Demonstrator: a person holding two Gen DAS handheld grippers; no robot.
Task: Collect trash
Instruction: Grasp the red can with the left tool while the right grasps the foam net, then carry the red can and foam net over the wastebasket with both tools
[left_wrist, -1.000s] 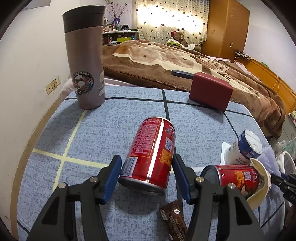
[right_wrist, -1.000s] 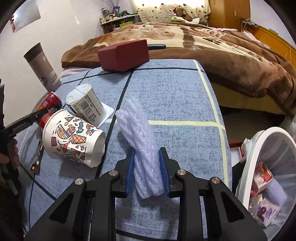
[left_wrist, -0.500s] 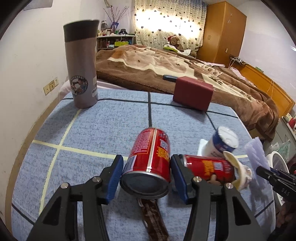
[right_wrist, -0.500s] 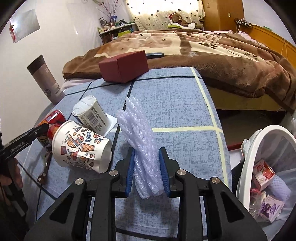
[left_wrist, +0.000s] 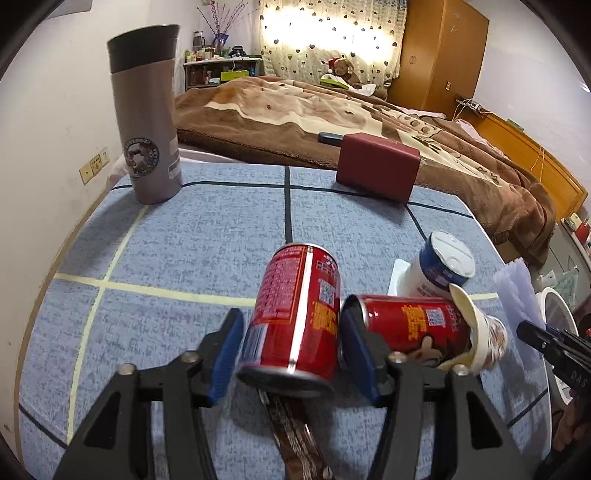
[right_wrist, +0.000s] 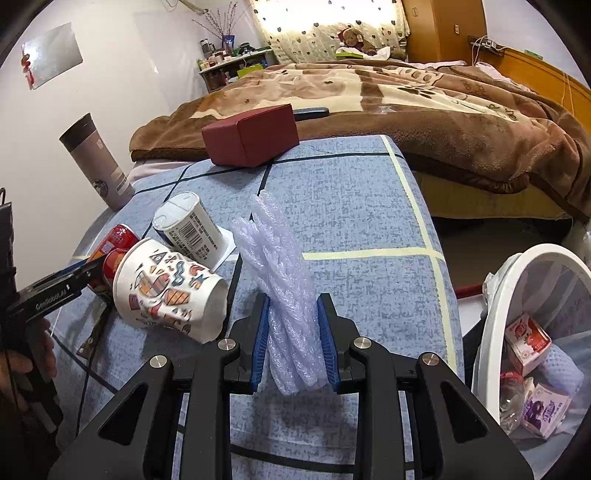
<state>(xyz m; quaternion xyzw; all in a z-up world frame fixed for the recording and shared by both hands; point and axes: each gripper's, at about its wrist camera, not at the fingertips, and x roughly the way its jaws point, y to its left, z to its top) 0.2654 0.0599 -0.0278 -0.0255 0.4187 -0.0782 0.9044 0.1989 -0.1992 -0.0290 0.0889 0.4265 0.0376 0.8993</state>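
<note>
So the left tool (left_wrist: 291, 347) has a red can (left_wrist: 295, 314) sitting between its blue pads. The jaws have just been opening a bit, and there's a sliver of gap on both sides of the can, so it's around the can, not squeezing it. The can is tipped with its bottom end toward the camera, and a brown wrapper (left_wrist: 295, 435) lies flat on the surface (left_wrist: 207, 240) under it.

Just right of that is a second red can (left_wrist: 410, 325) on its side, its far end poking into a paper cup (right_wrist: 166, 288) that's also tipped over. A white bottle with a blue band (left_wrist: 439, 269) lies right behind those, resting on a white card.

The right tool (right_wrist: 291, 332) is clamped on a wad of bubble wrap (right_wrist: 280, 273), both pads pressed into it, and the wrap sticks up and away from the jaws over the blue surface. It's just beside the cup's open mouth.

Off the right edge of the surface there's a white trash bin (right_wrist: 495, 332) with a liner, already holding some cartons and a clear bottle.

At the far end of the surface a grey flask (left_wrist: 147, 118) stands upright and a dark red box (left_wrist: 376, 170) sits near the bed (left_wrist: 295, 107).
</note>
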